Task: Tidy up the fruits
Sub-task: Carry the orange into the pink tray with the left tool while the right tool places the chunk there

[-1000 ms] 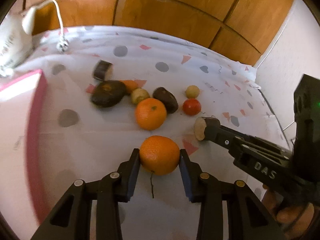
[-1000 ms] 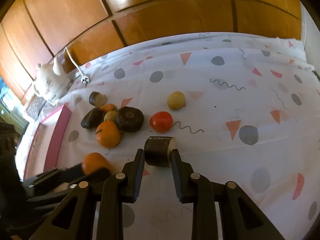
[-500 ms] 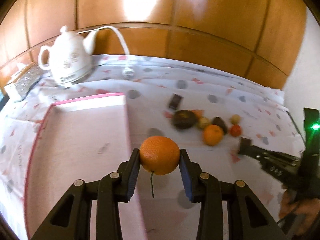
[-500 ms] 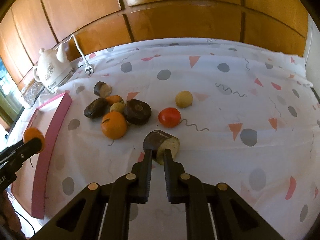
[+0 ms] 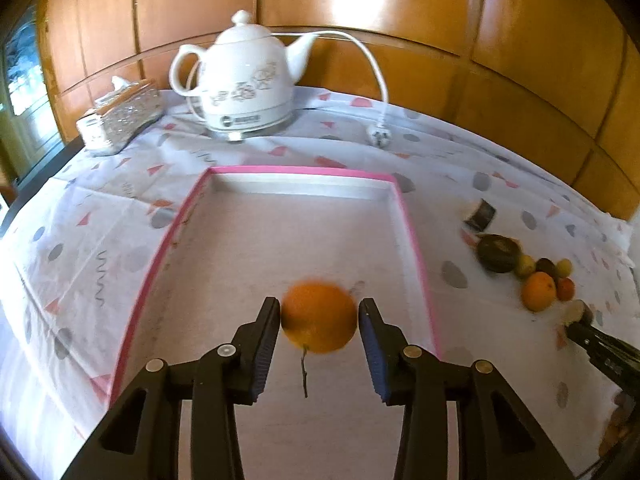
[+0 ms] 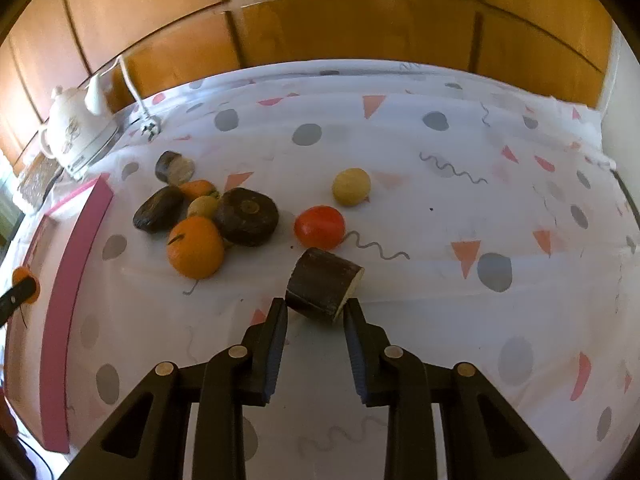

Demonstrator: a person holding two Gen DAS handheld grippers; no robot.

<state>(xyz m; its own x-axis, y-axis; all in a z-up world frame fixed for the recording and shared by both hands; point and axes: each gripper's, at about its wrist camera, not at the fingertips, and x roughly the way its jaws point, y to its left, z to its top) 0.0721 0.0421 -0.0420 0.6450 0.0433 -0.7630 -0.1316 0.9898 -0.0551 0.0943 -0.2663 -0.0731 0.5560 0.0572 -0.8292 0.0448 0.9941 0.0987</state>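
Over the pink-rimmed tray (image 5: 300, 170) my left gripper (image 5: 319, 304) has its jaws opening. The orange (image 5: 318, 318) between them is blurred, with a gap at the right pad, so it is slipping free. In the right wrist view that orange (image 6: 25, 284) shows at the far left over the tray (image 6: 68, 280). My right gripper (image 6: 316, 306) is opening too. A dark cut piece with a pale end (image 6: 322, 286) lies on the cloth at its fingertips, untouched by the pads. Behind it lie another orange (image 6: 195, 247), a red fruit (image 6: 319, 227), a yellow ball (image 6: 351, 186) and dark fruits (image 6: 246, 216).
A white electric kettle (image 5: 244, 80) with its cord and plug (image 5: 378, 136) stands behind the tray, a glittery tissue box (image 5: 120, 114) to its left. Wooden panels close the back. A second cut piece (image 6: 174, 167) lies near the pile. The patterned cloth covers the table.
The left gripper carried the orange from the cloth to above the tray and its jaws widened. The right gripper let the dark piece down onto the cloth, closed, then spread again.
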